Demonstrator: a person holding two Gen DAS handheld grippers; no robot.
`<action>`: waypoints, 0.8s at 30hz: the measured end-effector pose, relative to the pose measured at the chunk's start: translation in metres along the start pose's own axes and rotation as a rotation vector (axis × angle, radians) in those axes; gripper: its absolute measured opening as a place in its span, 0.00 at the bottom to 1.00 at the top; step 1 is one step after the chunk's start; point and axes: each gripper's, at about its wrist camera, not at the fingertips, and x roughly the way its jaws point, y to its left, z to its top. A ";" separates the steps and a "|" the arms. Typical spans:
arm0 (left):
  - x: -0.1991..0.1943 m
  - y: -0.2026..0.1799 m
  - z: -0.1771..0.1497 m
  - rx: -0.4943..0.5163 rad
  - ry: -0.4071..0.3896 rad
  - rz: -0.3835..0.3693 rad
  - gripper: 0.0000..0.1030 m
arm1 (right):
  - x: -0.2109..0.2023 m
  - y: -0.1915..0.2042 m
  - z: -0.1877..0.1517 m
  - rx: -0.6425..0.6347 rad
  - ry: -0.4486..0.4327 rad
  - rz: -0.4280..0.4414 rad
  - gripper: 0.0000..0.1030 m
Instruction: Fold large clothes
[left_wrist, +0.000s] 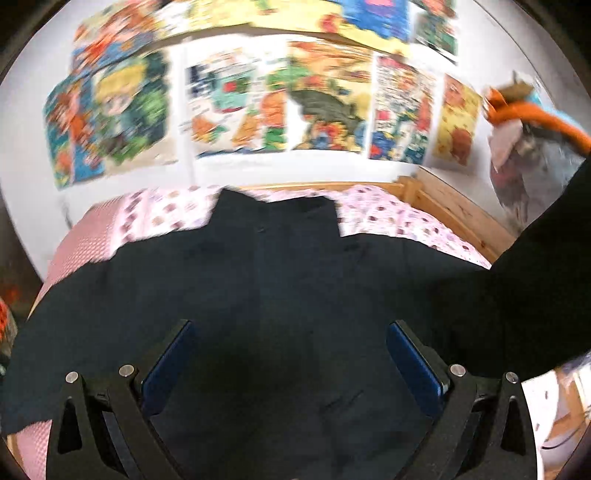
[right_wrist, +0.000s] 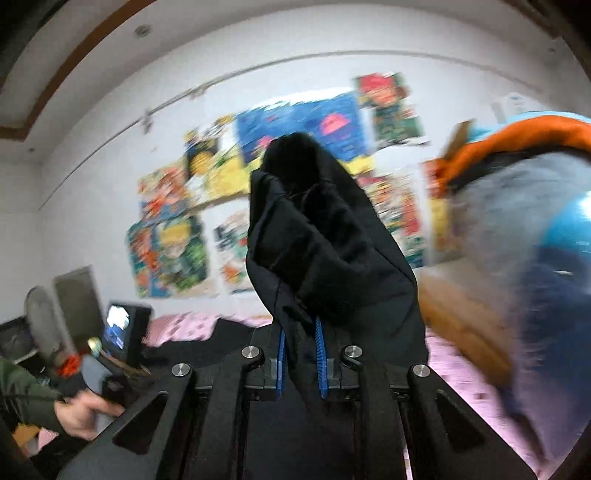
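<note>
Right wrist view shows the right gripper (right_wrist: 300, 363) clamped on a bunched sleeve or edge of the dark garment (right_wrist: 325, 236), lifted clear so it can swing over; the left gripper (left_wrist: 291, 360) hovers wide apart, empty, above the body spread on the pink-sheeted bed (left_wrist: 388, 218).

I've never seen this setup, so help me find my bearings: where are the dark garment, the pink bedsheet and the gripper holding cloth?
dark garment (left_wrist: 295, 280): left wrist view, spread middle panel.
pink bedsheet (left_wrist: 388, 218): left wrist view, bare patterned patch.
right gripper (right_wrist: 300, 363): right wrist view, between blue fingertips pinching fabric.
</note>
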 end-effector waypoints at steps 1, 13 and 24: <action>-0.007 0.018 -0.003 -0.024 0.003 0.001 1.00 | 0.009 0.009 -0.003 -0.018 0.025 0.014 0.12; -0.015 0.119 -0.049 -0.217 0.062 -0.252 1.00 | 0.106 0.115 -0.107 -0.167 0.478 0.152 0.12; 0.060 0.087 -0.078 -0.383 0.271 -0.492 0.99 | 0.093 0.159 -0.160 -0.369 0.453 0.201 0.12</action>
